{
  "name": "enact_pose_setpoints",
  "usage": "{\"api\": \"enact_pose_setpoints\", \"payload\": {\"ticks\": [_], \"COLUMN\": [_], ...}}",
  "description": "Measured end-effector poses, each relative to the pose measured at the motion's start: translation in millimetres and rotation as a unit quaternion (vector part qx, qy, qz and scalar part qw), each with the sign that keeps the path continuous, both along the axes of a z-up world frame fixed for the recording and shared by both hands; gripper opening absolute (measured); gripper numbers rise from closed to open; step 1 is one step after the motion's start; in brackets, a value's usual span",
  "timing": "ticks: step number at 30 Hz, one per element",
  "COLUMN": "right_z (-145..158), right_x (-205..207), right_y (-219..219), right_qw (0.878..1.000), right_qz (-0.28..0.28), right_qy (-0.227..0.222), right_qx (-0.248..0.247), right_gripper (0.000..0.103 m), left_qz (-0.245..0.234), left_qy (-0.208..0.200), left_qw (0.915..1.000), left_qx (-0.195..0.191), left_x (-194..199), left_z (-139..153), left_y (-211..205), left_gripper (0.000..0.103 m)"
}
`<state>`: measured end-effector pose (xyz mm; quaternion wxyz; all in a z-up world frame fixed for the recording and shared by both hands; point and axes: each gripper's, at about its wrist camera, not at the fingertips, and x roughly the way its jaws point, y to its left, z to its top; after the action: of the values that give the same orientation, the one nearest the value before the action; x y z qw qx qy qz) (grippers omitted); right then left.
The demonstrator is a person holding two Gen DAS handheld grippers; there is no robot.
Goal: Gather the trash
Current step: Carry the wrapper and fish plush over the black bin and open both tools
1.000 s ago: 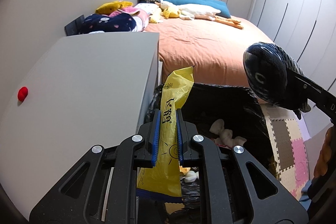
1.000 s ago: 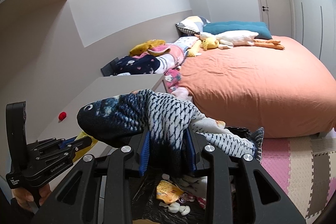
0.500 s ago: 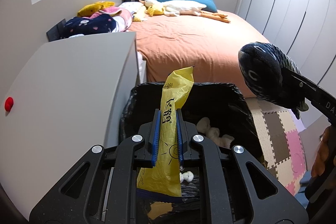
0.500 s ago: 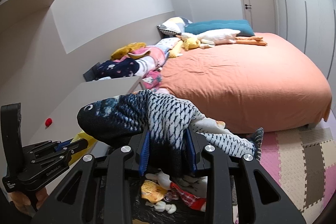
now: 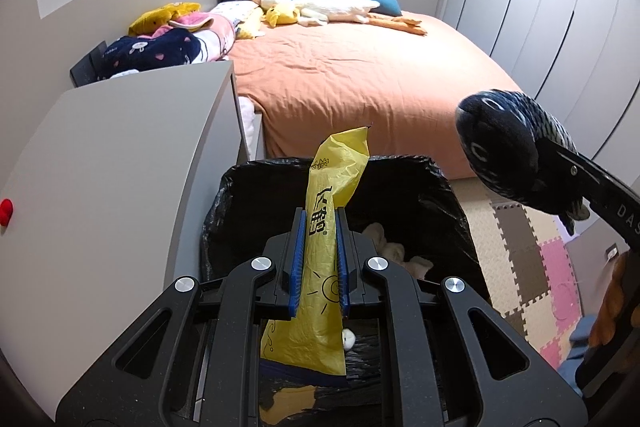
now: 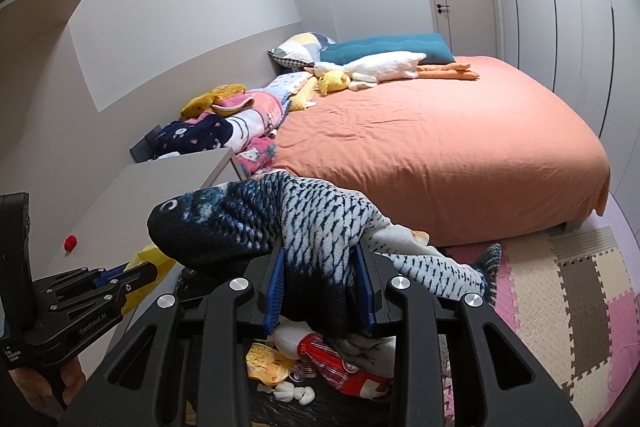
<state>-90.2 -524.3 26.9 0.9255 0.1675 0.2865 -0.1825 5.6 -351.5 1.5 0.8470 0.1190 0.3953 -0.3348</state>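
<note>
My left gripper [image 5: 319,227] is shut on a yellow plastic wrapper [image 5: 328,247] and holds it upright over a bin lined with a black bag [image 5: 400,167]. My right gripper [image 6: 320,263] is shut on a blue and white plush fish [image 6: 280,219], whose head also shows in the left wrist view [image 5: 500,147], beside the bin's right rim. Below the right gripper lie a red checked item [image 6: 340,367], a yellow wrapper [image 6: 268,367] and white bits [image 6: 292,393] inside the bin. The left gripper [image 6: 120,277] shows at lower left in the right wrist view.
A grey cabinet top [image 5: 120,167] with a small red ball [image 5: 5,211] stands left of the bin. An orange bed [image 5: 360,75] with pillows and plush toys lies beyond. Foam puzzle mats [image 5: 532,259] cover the floor to the right. Wardrobe doors [image 5: 560,7] line the right wall.
Both grippers have shifted to the right, away from the cabinet, so the bin now sits centred under the left gripper. Both holds are unchanged.
</note>
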Motion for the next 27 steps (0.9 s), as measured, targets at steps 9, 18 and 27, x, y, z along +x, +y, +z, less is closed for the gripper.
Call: {"api": "enact_pose_setpoints", "payload": {"ticks": [9,18,27], "right_z": [-4.7,-2.7,11.1], "right_x": [3.4,8.6,7.4], "right_y": [-0.5,0.5,8.7], "right_qw": [1.000,1.000,0.999], "right_qz": [-0.007,-0.002,-0.010], "right_qy": [0.011,0.018,0.003], "right_qx": [-0.001,-0.005,-0.035], "right_gripper": [0.033,0.037,0.075], "left_qz": [-0.003,-0.002,0.037], "left_qy": [0.004,0.006,-0.032], "left_qw": [1.0000,0.9999,0.9986], "left_qx": [0.008,0.011,0.020], "left_x": [0.5,3.0,5.3], "left_z": [-5.4,-5.6,1.8], "left_y": [-5.5,-5.2,1.9], "left_gripper": [0.013,0.013,0.097]}}
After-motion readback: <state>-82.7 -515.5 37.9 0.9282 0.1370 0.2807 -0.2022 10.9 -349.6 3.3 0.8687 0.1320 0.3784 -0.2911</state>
